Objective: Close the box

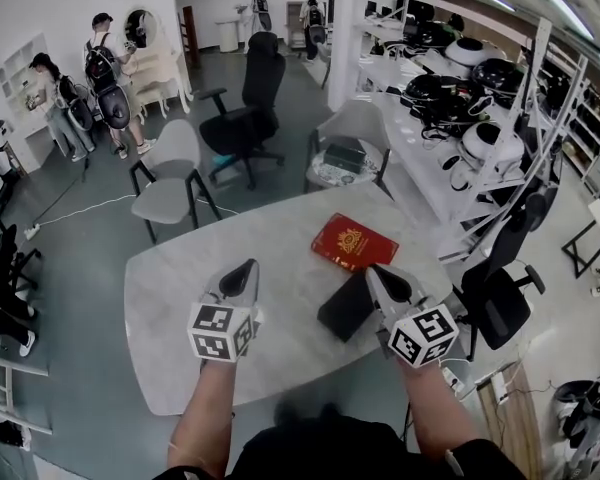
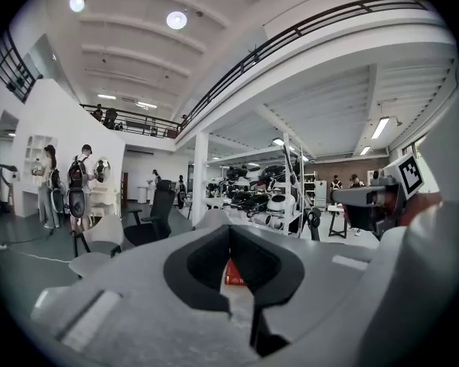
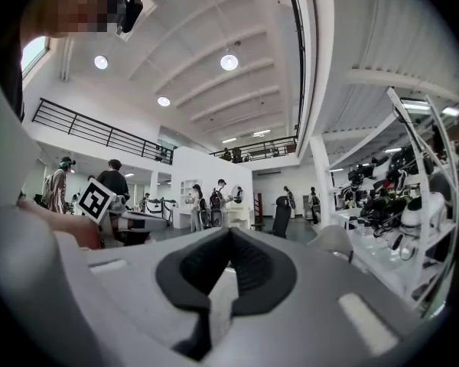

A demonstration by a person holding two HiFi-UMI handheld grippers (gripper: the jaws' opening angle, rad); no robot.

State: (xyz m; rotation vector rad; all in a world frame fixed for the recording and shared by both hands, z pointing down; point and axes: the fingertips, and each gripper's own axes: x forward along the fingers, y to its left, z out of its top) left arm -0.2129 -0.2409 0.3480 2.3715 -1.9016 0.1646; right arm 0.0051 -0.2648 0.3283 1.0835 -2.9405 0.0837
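Left gripper [image 1: 248,266] and right gripper [image 1: 373,270], fingers closed on nothing, hover over the grey worktop [image 1: 180,298] — ahead, a red box [image 1: 354,242] with a gold emblem, lettering unreadable — a black slab [image 1: 346,306] just beside it.

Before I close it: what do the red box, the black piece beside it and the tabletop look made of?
The red box looks like card with a paper or leatherette wrap: slight sheen, gold emblem on top. The black piece is flat and matte, probably card or plastic; too dark to tell. The tabletop is pale grey, faintly mottled, a matte stone look.
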